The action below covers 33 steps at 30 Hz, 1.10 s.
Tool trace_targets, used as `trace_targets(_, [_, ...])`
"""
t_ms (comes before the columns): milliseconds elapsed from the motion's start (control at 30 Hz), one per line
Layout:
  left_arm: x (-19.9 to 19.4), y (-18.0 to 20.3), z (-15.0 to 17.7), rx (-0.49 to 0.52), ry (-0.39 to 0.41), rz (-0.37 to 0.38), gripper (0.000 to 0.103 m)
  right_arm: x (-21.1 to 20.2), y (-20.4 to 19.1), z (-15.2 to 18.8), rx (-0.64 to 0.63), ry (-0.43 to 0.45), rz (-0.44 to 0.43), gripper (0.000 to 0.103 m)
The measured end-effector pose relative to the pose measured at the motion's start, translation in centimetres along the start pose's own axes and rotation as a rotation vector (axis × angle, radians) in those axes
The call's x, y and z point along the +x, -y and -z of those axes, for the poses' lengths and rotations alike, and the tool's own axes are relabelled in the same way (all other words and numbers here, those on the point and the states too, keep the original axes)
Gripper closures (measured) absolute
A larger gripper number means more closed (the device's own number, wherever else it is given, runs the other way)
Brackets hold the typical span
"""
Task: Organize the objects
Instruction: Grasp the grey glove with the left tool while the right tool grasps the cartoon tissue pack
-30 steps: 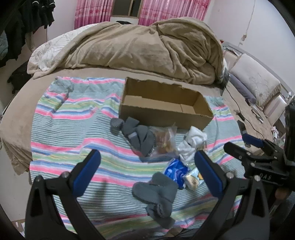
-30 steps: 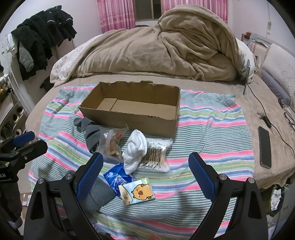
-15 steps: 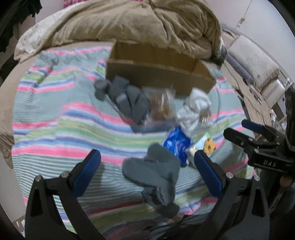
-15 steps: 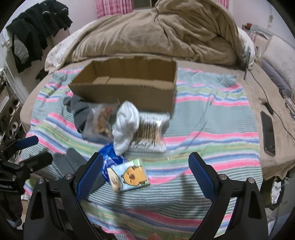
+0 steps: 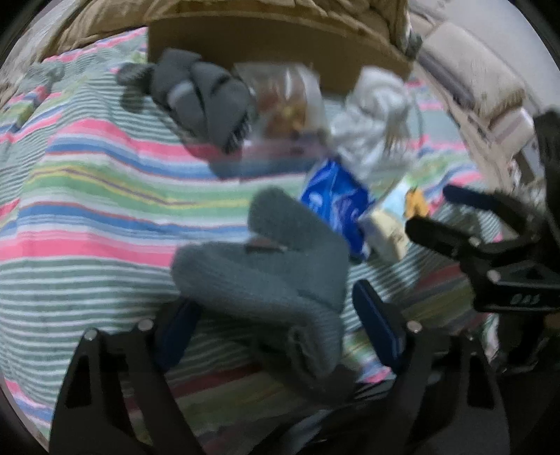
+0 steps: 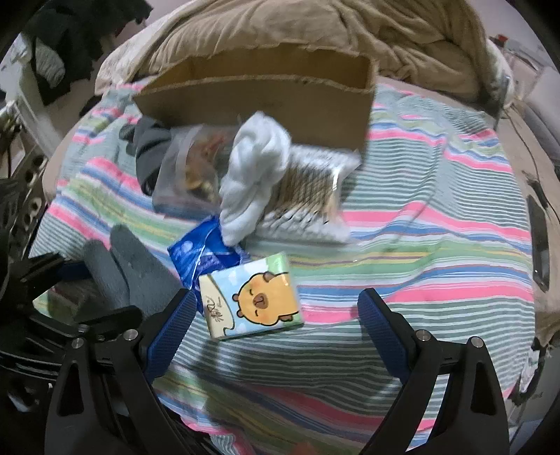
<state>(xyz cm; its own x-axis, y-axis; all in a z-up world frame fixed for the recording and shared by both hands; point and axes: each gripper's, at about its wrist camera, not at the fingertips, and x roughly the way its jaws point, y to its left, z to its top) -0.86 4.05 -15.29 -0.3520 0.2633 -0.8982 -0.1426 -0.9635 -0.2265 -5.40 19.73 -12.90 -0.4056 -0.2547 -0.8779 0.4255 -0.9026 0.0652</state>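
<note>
You are working over a bed [image 6: 437, 115] covered by a heaped tan duvet [image 6: 315, 31] at the far side and a striped blanket [image 6: 420, 245] spread flat in front, which serves as the sorting surface. An open cardboard box [image 6: 280, 101] sits on the blanket with its long wall facing you, probably the place the loose items are meant to go, since they lie bunched just in front of it. In that bunch are a dark grey garment [image 5: 206, 101], a clear plastic bag of snacks [image 6: 189, 171], a white sock bundle [image 6: 255, 171] lying partly over a pack of cotton swabs [image 6: 308, 189], and a blue wrapper [image 6: 203, 255] touching a tissue pack printed with a cartoon capybara [image 6: 255, 297]. Nearest you lies a pair of grey-green socks [image 5: 266, 276]. Your left claw [image 5: 276, 329] is spread wide with the socks between its fingers, not yet pinching them. Your right claw [image 6: 276, 325] is also spread, empty, with the tissue pack just ahead of its left finger [image 6: 168, 336], likely its pick.
</note>
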Motion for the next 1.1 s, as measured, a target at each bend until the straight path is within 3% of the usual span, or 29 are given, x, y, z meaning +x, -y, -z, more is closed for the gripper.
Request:
trace_targets(267, [2.4, 1.8, 0.2, 0.105, -0.038, -0.088, 0.018, 2.0, -1.1, 0.1, -0.082, -0.051, 0.023, 0.008])
trace_targets(367, [2.7, 2.1, 0.3, 0.127, -0.035, -0.094, 0.035, 2.5, -1.1, 0.1, -0.097, -0.057, 0.035, 0.011])
trace_targets(467, [2.9, 1.9, 0.3, 0.118, -0.039, -0.043, 0.057, 2.5, -0.9, 0.1, -0.099, -0.051, 0.022, 0.023])
trace_targets(500, [2.9, 2.0, 0.3, 0.115, -0.035, -0.038, 0.059, 2.5, -1.0, 0.0, -0.100, -0.050, 0.016, 0.033])
trace_targets(567, [2.8, 2.3, 0.4, 0.121, -0.025, -0.019, 0.063, 2.2, -0.7, 0.0, -0.097, -0.045, 0.004, 0.036])
trace_targets(767, [1.2, 2.9, 0.4, 0.126, 0.024, 0.011, 0.065, 0.5, -0.1, -0.8, -0.074, 0.003, -0.007, 0.037])
trace_targets(1100, [-4.7, 2.7, -1.5, 0.116, 0.145, 0.021, 0.065, -3.6, 1.3, -4.1, -0.035, 0.106, -0.039, 0.037])
